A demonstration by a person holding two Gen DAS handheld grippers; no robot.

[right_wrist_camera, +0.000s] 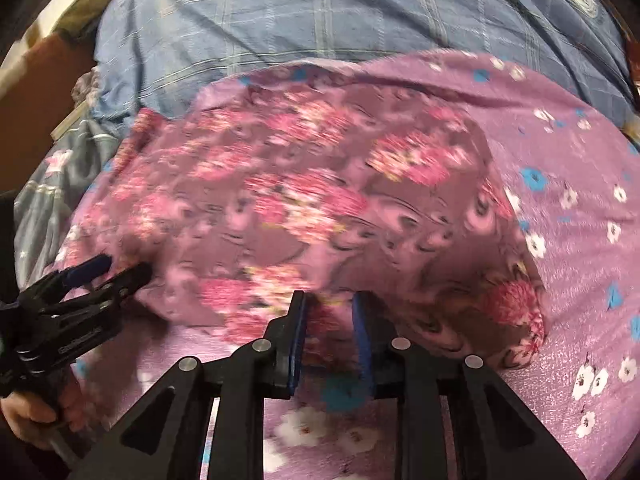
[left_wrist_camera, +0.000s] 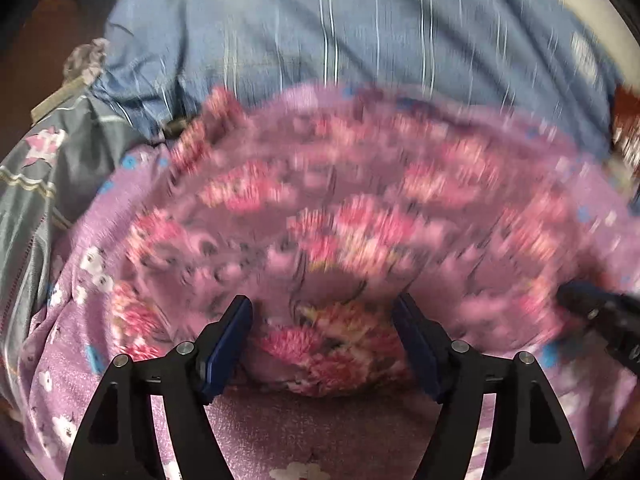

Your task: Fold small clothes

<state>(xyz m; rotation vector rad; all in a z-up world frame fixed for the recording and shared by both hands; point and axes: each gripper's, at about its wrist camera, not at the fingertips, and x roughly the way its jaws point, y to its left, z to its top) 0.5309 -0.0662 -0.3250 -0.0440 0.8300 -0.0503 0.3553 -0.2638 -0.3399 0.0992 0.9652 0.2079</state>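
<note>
A small pink floral garment [left_wrist_camera: 328,216] lies spread on a lilac flowered sheet [left_wrist_camera: 72,380]; both views are motion-blurred. My left gripper [left_wrist_camera: 324,320] has its jaws wide apart around a bunched near edge of the garment. My right gripper [right_wrist_camera: 329,312] has its jaws narrowly apart with the garment's near hem [right_wrist_camera: 328,320] between them. The garment [right_wrist_camera: 304,204] fills the middle of the right wrist view. The left gripper [right_wrist_camera: 120,270] shows at the garment's left edge there. The right gripper's tip [left_wrist_camera: 576,296] shows at the right in the left wrist view.
A blue striped bedcover [left_wrist_camera: 320,32] lies beyond the garment, also in the right wrist view [right_wrist_camera: 320,20]. A grey flowered cloth [left_wrist_camera: 44,168] is bunched at the left. A brown surface [right_wrist_camera: 36,120] lies at the far left.
</note>
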